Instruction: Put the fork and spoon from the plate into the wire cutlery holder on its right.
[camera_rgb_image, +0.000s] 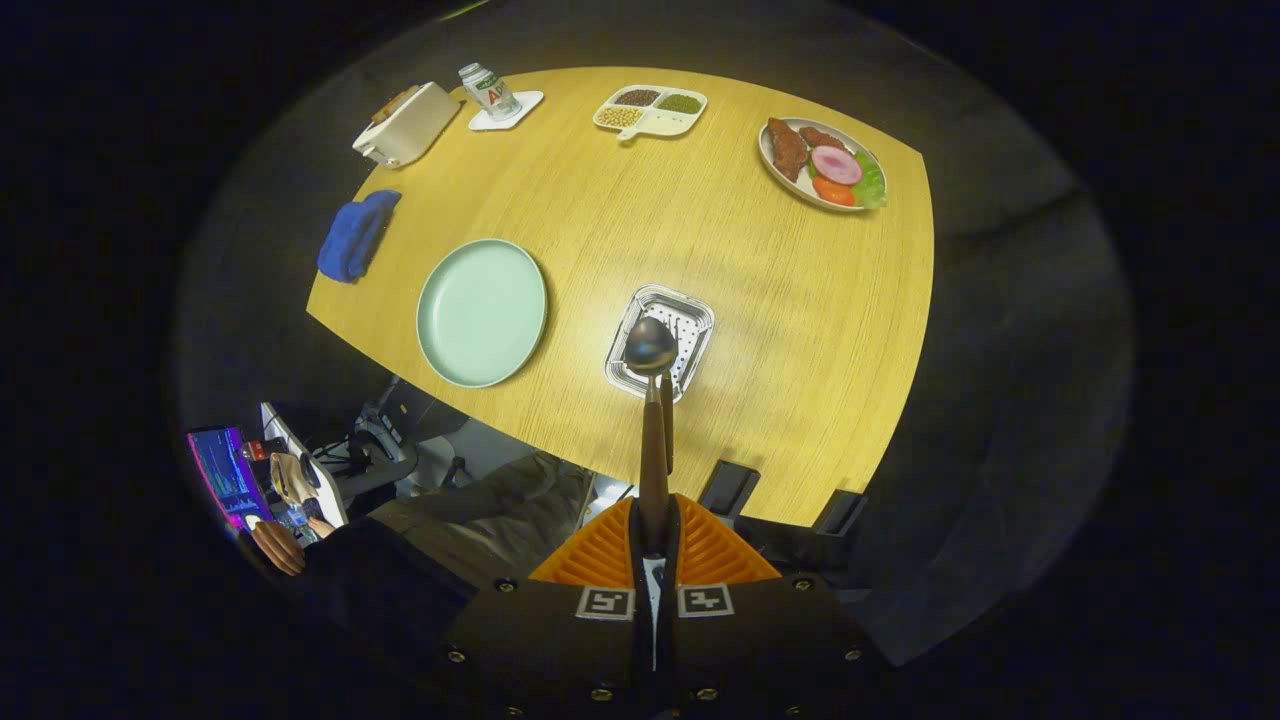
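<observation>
Claw (655, 530) fingers are closed tight on the brown handle of the spoon (650, 345), whose bowl hangs right above the wire cutlery holder (690, 312) on the desk (700, 220). Left of the holder, the pale green plate (482, 312) lies bare. A second dark handle (667, 420) beside the spoon's, seemingly the fork, looks already in the holder, though I cannot be sure. By that reading, only lowering and releasing the spoon is left. Far beyond the holder, a bottle (488, 90) carries a label too small to read.
</observation>
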